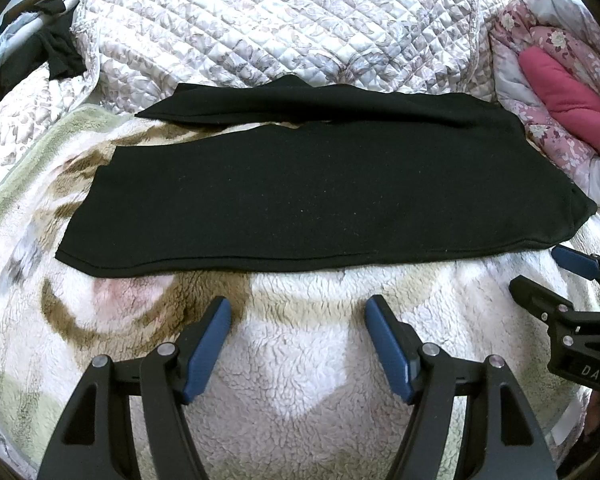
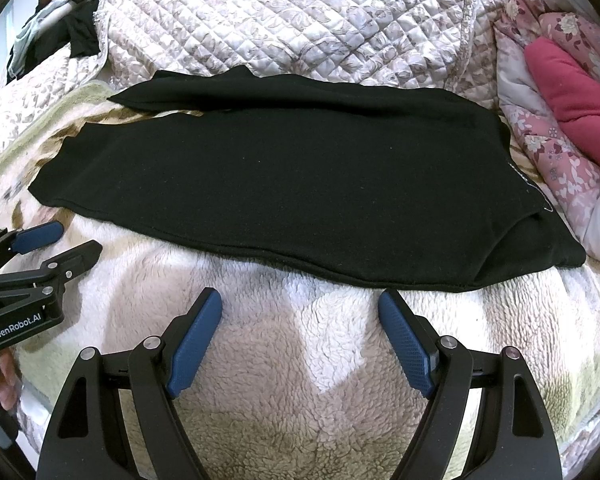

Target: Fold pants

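**Both grippers idle short of the pants hem**

Fleece blanket fills the foreground, and on it, left to right, the left gripper and right gripper hover with jaws released, holding nothing. Just beyond them the black pants lie flat across the blanket, one leg spread behind the other. Soft, limp and light, they should pinch best at the near hem corners.
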